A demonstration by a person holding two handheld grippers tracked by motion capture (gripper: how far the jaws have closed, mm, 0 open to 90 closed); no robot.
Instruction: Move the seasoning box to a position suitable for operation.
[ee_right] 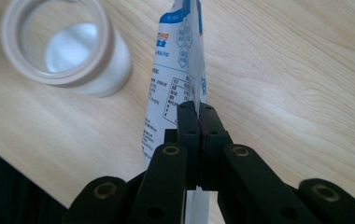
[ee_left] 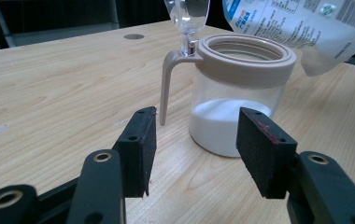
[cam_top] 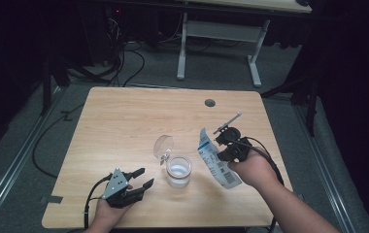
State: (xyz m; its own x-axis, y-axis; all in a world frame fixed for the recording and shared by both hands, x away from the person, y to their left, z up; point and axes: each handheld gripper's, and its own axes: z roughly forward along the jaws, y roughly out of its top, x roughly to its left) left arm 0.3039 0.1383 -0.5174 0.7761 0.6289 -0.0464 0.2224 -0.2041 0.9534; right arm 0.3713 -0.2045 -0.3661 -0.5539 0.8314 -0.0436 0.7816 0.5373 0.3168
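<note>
wood table (cam_top: pixel 124 126) in dark room; right claw (cam_top: pixel 220 154) clamps pouch (cam_top: pixel 211 158), left claw (cam_top: pixel 143 177) gapes empty beside jar (cam_top: pixel 178 171).

left gripper (cam_top: pixel 142 177) — jaws apart | right gripper (cam_top: pixel 220 144) — jaws clamped together

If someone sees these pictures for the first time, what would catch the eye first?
Probably the white and blue pouch, pinched in the right gripper beside the open glass jar near the table's front middle. The jar holds some white powder, its clear lid tipped up. The left gripper waits open at front left.
</note>
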